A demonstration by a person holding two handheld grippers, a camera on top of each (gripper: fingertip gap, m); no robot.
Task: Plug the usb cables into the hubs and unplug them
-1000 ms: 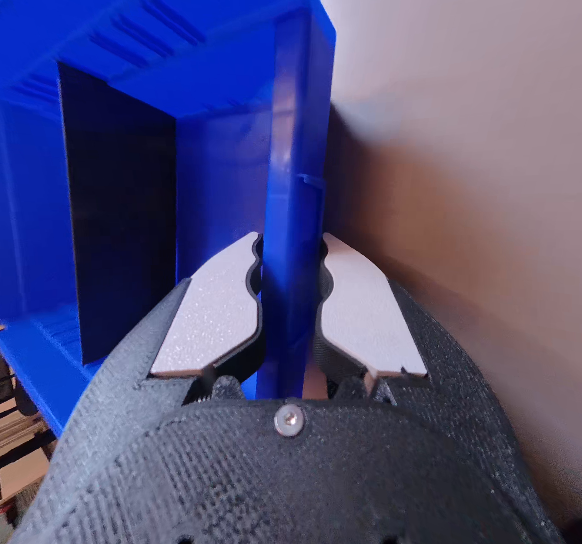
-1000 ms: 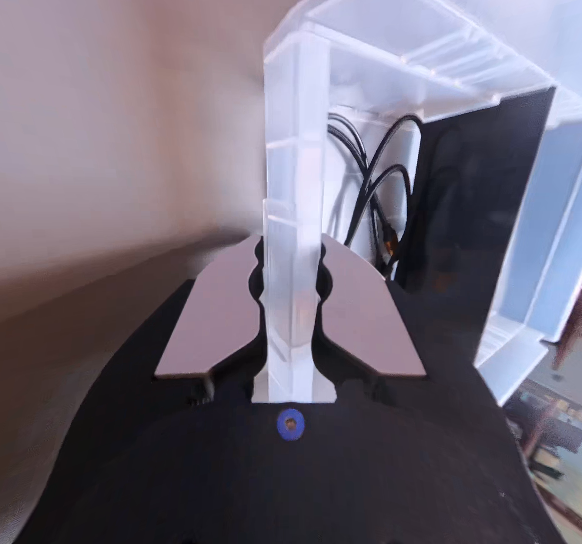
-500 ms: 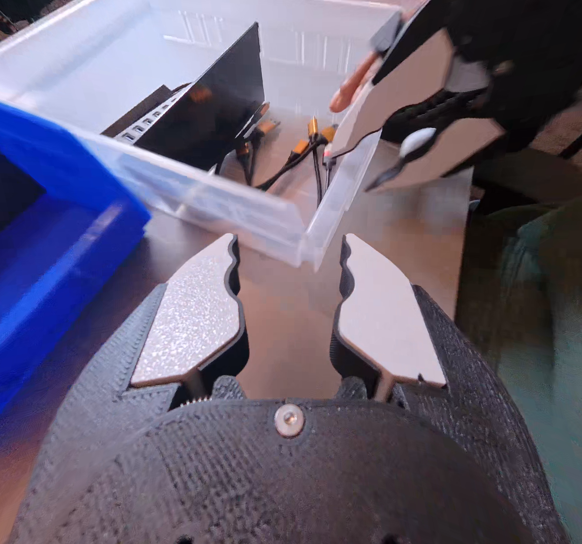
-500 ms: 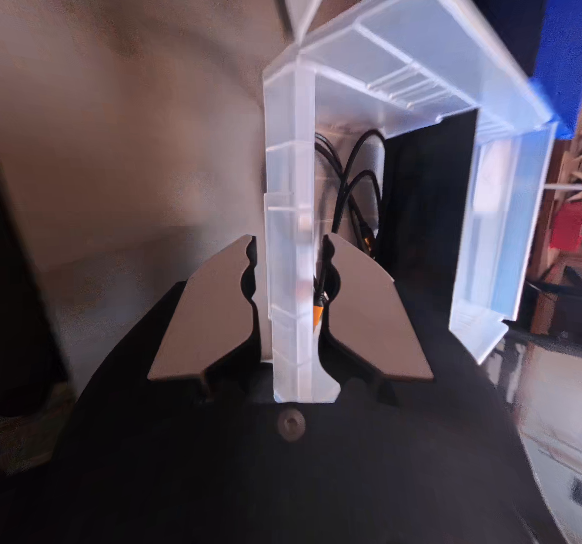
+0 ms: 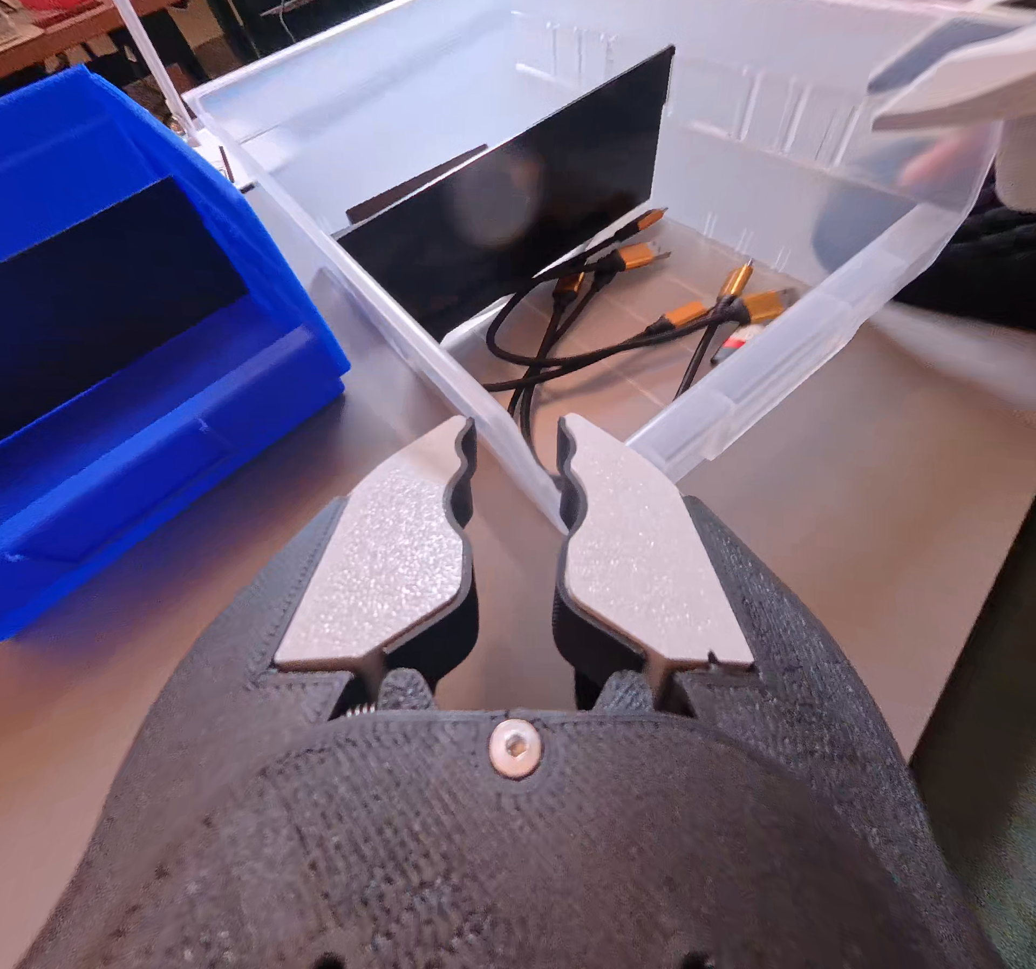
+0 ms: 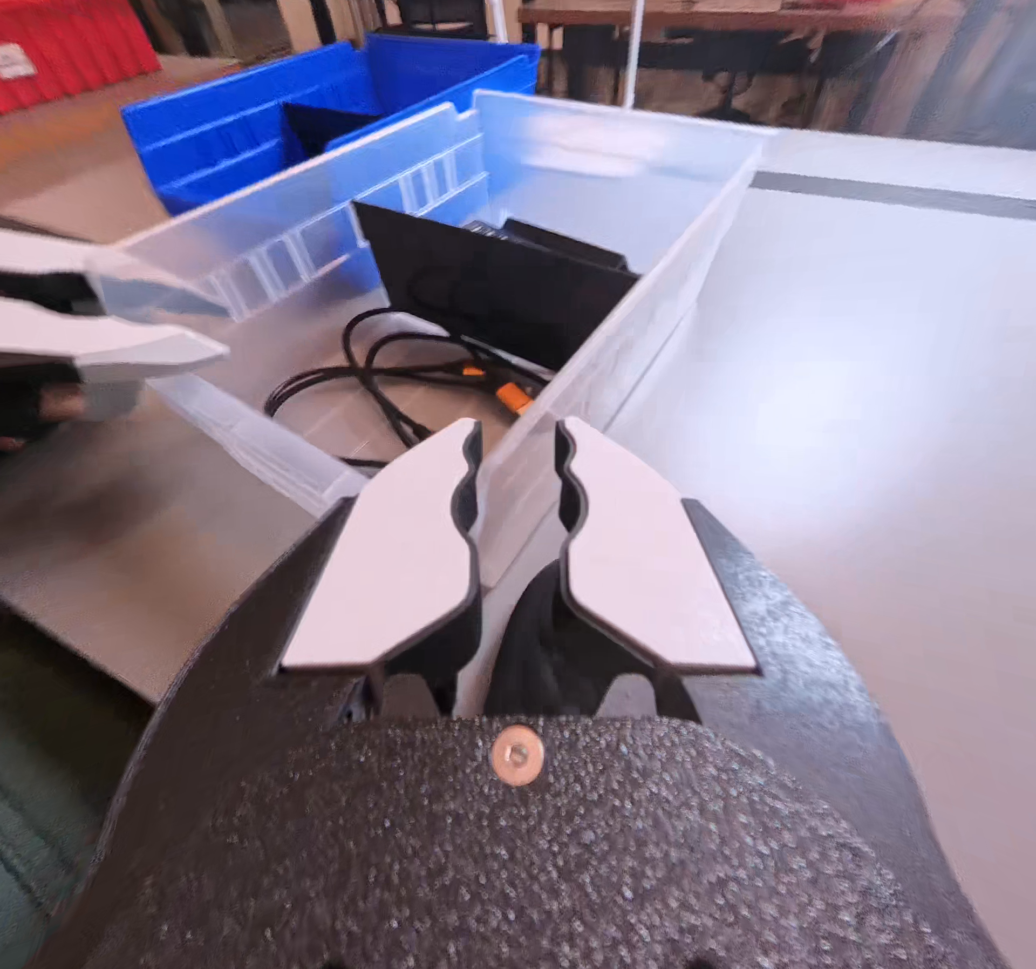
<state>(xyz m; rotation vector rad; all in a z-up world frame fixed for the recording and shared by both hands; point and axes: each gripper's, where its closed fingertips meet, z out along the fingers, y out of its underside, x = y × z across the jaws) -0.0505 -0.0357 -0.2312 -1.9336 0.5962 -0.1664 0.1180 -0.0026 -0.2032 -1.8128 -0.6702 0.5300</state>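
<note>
**Cables lie loose in the clear bin, both tongs at its near corners**

We see the black usb cables (image 5: 566, 347) with orange plugs lying loose on the floor of the clear bin (image 5: 785, 364), right of centre in the left wrist view. A black divider (image 5: 521, 213) stands upright in the bin, and behind it, in the right wrist view, sits a dark hub (image 6: 560, 246), only partly visible. Our left gripper (image 5: 516, 431) is parted, its tips straddling the bin's near corner wall without clamping it. Our right gripper (image 6: 518, 431) is parted too, with the bin's side wall between its fingers; we cannot tell whether they touch it. The blue bin (image 5: 168, 381) sits at left, on the grey table (image 5: 841, 549).
</note>
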